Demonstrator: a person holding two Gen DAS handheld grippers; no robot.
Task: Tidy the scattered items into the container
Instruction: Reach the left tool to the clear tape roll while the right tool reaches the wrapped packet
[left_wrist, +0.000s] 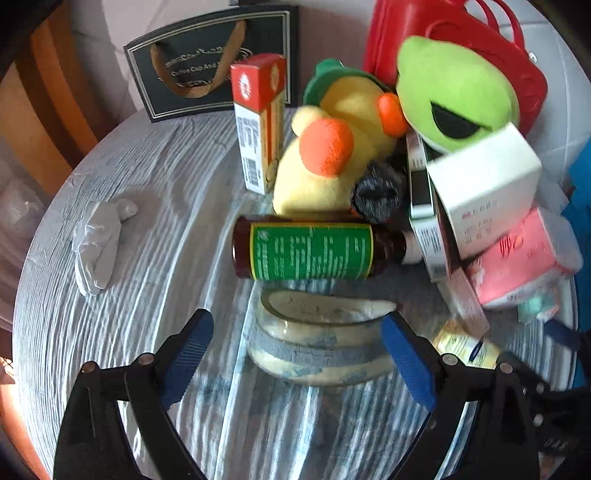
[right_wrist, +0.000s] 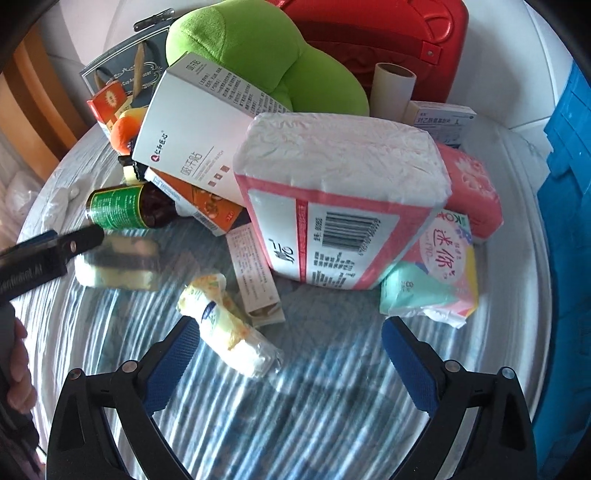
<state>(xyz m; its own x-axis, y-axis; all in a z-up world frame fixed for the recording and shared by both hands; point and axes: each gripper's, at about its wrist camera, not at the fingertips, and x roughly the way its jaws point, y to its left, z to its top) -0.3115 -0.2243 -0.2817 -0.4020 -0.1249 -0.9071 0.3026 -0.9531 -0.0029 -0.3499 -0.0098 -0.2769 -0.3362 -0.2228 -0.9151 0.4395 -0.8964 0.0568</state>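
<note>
Left gripper (left_wrist: 297, 354) jaws spread wide around blurred tape roll (left_wrist: 317, 339), no visible grip. Right gripper (right_wrist: 291, 350) wide open, empty, above yellow-white packet (right_wrist: 229, 325) on glass table (right_wrist: 332, 406). Blue plastic crate (right_wrist: 569, 206) at right.

We see a round table (left_wrist: 155, 177) draped in a pale, finely ribbed cloth. Directly on it lie a crumpled white glove (left_wrist: 98, 242), a brown bottle with a green label (left_wrist: 314, 251) on its side, a blurred roll of tape (left_wrist: 317, 343), a small yellow-and-white packet (right_wrist: 227, 325) and a slim flat box (right_wrist: 255, 277). A red-and-white carton (left_wrist: 260, 122) stands upright, and a dark gift bag (left_wrist: 210, 62) stands at the far edge.
</note>
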